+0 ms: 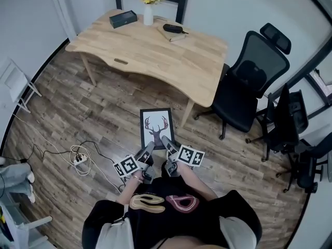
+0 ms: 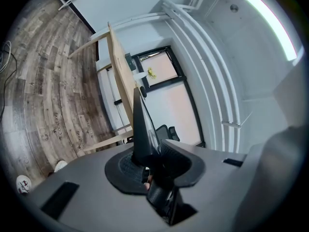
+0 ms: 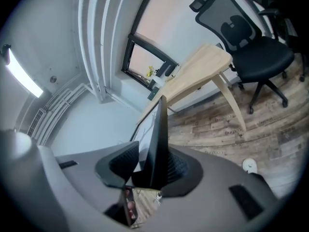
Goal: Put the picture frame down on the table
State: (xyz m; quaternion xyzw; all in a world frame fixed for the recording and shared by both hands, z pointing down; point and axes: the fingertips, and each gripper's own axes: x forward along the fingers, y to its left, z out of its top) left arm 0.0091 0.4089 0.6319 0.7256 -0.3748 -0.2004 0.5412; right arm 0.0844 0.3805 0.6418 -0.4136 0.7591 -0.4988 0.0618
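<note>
A person held a black picture frame (image 1: 156, 127) in the air with a two-jaw gripper in each hand, standing on the wood-plank floor (image 1: 72, 113) just short of a light wooden table (image 1: 192, 69). The frame, which carried a print of an antlered deer's head on white, had its picture side turned up toward the head camera and hung over the floor near the table's front leg, clear of the tabletop. The left gripper (image 1: 148, 149) gripped the frame's lower left edge, and its own view showed both ribbed pads pressed against the thin black moulding. The right gripper (image 1: 166, 142) took the lower right edge in the same way, its jaws closed tight on the frame, which rose edge-on between them. On the far side of the table stood a white vase of yellow flowers (image 1: 149, 8), with a dark box (image 1: 123, 18) beside it to the left and a small dark case (image 1: 173, 28) lying on a flat tan item to the right. A black office chair (image 1: 248, 84) stood at the table's right end, with more chairs behind it. A white power strip (image 1: 79, 159) and its looped cables lay on the floor to the person's left
</note>
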